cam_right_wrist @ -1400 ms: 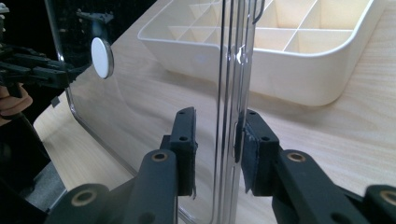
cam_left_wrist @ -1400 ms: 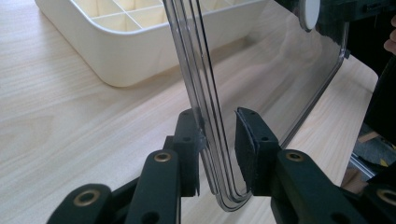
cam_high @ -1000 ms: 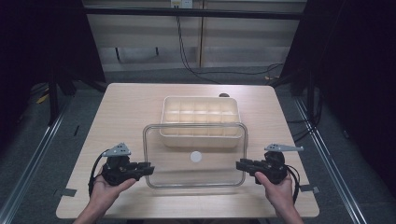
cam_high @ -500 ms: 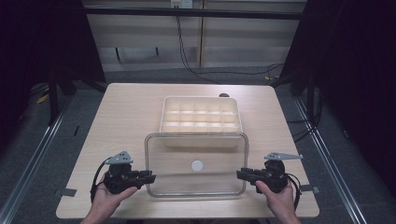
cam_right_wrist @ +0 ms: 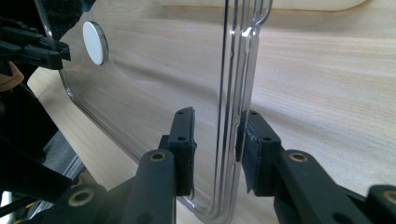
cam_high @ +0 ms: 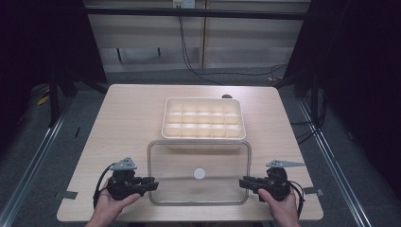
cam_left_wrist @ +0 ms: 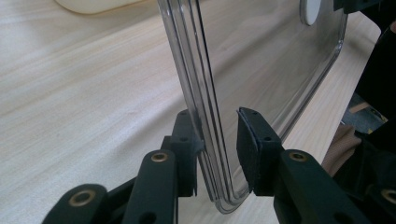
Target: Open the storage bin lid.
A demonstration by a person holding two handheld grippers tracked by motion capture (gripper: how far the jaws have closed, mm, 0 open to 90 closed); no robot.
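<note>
Wood table, dark room around. Your left gripper at lid left edge; left gripper view shows rim between jaws, one pad touching, other with gap: released, not clamping. Lid lies flat near you, off tray, far edge just overlapping tray's near wall. Removal looks done; only letting go and backing off left. Your right gripper at lid right edge, rim between jaws, also loose. Both hands low, palms under grippers, jaws pointing inward
</note>
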